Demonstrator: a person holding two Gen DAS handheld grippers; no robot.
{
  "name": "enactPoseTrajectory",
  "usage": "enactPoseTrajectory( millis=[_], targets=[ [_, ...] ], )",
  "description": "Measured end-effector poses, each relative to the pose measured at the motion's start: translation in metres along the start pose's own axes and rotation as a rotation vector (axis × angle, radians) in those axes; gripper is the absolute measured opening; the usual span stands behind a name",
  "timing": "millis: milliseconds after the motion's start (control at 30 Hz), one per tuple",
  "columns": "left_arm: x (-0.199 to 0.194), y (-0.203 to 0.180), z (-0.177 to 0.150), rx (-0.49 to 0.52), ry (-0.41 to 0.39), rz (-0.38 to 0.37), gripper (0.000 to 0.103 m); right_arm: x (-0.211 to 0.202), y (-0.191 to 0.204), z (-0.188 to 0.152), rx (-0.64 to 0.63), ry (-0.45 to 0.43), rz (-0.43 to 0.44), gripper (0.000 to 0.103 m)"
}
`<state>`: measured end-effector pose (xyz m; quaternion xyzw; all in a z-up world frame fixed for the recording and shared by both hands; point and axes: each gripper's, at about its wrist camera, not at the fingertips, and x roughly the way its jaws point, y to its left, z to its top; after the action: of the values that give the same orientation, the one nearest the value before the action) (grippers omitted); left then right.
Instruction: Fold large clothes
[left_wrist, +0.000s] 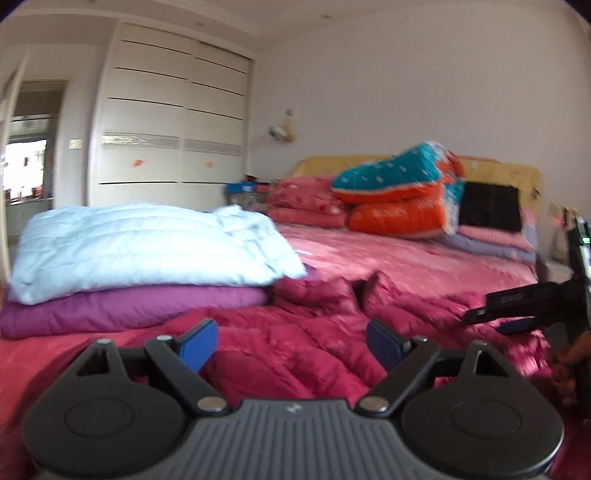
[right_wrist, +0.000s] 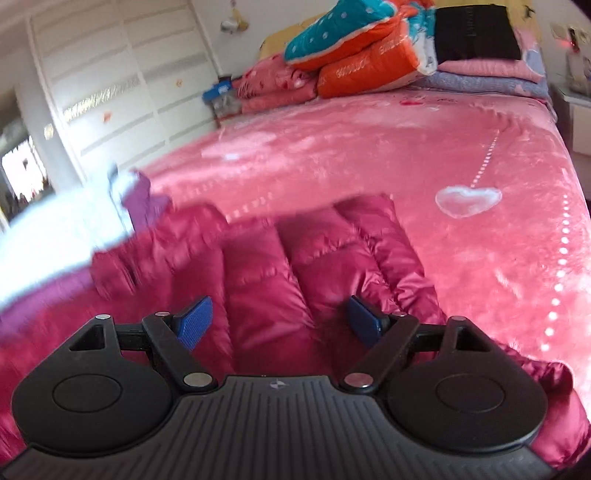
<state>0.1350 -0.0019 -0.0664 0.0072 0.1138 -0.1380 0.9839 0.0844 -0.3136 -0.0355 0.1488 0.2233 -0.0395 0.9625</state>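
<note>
A crimson quilted down jacket (left_wrist: 295, 332) lies rumpled on the pink bed, and it fills the near part of the right wrist view (right_wrist: 295, 273). My left gripper (left_wrist: 291, 341) is open, low over the jacket, holding nothing. My right gripper (right_wrist: 280, 323) is open above the jacket's quilted panels, also empty; it shows at the right edge of the left wrist view (left_wrist: 517, 310). A folded pale blue jacket (left_wrist: 147, 251) rests on a folded purple jacket (left_wrist: 122, 306) at the left.
The pink bedspread (right_wrist: 406, 147) with heart prints stretches to the head of the bed. Stacked quilts in orange and teal (left_wrist: 402, 192), pink bedding and a black item (left_wrist: 491, 206) lie there. A white wardrobe (left_wrist: 170, 122) stands at the back left.
</note>
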Motion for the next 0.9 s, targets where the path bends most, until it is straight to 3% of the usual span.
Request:
enactPoseTrajectory(
  millis=[133,233,367,667,800,900],
  targets=[
    [0.016,-0.001,-0.009,0.002,0.105,-0.026,0.085,0.013,0.01,-0.011,-0.098,0.027,-0.044,0.101],
    [0.03,0.005,-0.018,-0.015,0.19,-0.001,0.085,0.021,0.017,-0.015,-0.162,0.05,-0.091,0.103],
    [0.041,0.014,-0.025,-0.066,0.245,0.013,0.085,0.03,0.023,-0.036,-0.216,0.045,-0.134,0.103],
    [0.041,0.01,-0.029,-0.062,0.259,0.032,0.086,0.042,0.032,-0.044,-0.217,-0.011,-0.13,0.103],
    [0.022,0.005,-0.019,-0.072,0.229,0.016,0.086,0.031,0.025,-0.044,-0.192,-0.022,-0.12,0.103],
    [0.0,0.002,-0.011,-0.073,0.192,0.003,0.086,0.004,0.021,-0.047,-0.137,-0.077,-0.144,0.103]
  ],
)
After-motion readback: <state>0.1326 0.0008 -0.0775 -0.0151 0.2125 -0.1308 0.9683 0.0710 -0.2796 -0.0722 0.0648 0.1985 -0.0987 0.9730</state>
